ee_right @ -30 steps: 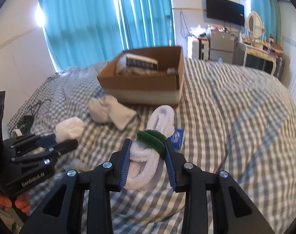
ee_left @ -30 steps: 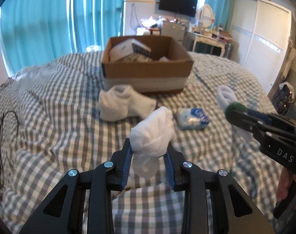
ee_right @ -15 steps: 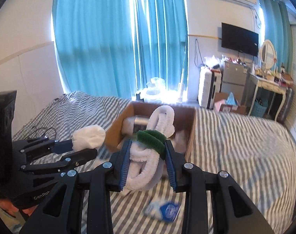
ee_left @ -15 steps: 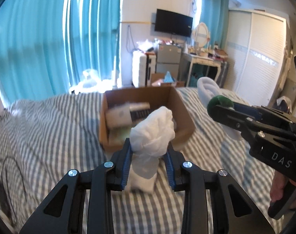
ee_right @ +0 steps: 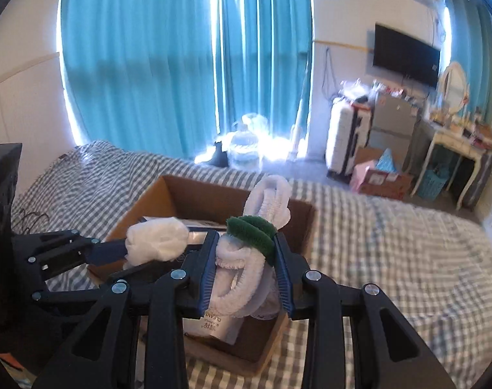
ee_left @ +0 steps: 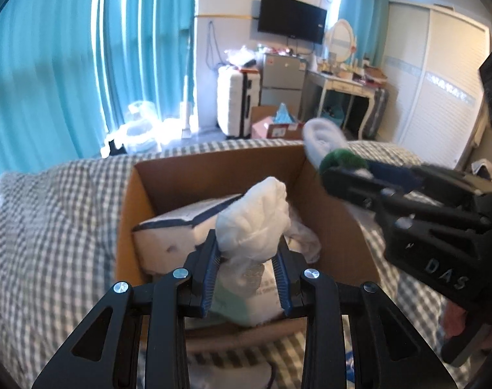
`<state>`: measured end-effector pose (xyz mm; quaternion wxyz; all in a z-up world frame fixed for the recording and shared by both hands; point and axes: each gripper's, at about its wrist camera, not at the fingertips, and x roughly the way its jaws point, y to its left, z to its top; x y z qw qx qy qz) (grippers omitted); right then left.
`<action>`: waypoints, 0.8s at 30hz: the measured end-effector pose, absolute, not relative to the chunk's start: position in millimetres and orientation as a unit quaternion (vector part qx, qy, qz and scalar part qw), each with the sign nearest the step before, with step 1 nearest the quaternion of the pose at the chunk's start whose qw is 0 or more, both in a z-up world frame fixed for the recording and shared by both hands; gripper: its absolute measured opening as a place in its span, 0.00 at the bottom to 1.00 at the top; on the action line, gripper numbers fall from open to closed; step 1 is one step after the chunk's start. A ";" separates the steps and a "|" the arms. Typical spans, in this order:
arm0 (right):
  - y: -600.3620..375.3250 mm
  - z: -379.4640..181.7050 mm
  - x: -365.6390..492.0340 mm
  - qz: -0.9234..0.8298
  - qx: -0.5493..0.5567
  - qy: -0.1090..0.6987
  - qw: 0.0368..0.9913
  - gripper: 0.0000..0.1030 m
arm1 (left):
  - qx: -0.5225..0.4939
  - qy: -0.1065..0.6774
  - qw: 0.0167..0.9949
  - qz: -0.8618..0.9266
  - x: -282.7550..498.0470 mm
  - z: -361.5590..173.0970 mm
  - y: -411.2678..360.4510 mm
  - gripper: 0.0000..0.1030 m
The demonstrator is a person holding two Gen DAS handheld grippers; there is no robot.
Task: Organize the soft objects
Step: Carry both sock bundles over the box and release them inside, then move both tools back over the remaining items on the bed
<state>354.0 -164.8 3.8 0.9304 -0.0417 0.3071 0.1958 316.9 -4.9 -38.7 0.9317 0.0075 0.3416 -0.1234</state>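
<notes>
I'm working in a home bedroom: a bed (ee_right: 392, 259) under a checked cover, teal curtains (ee_right: 181, 64) across a bright window, a wall-mounted TV (ee_left: 291, 17), a dressing table (ee_left: 343, 81) with an oval mirror (ee_left: 340, 37), a white suitcase (ee_left: 234, 100) and a sliding-door wardrobe (ee_left: 440, 90).

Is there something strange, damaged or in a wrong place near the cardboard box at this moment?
Nothing stands out. The left gripper holds a white bundle and the right gripper holds a fuzzy white item with a green cuff, both over the open cardboard box on the checked bedcover. The box stands upright, nothing spilled.
</notes>
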 end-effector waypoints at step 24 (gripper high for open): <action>-202.2 96.3 258.2 0.132 -0.048 0.258 0.956 0.90 | -0.010 0.315 0.945 -0.087 255.9 19.4 23.1 0.95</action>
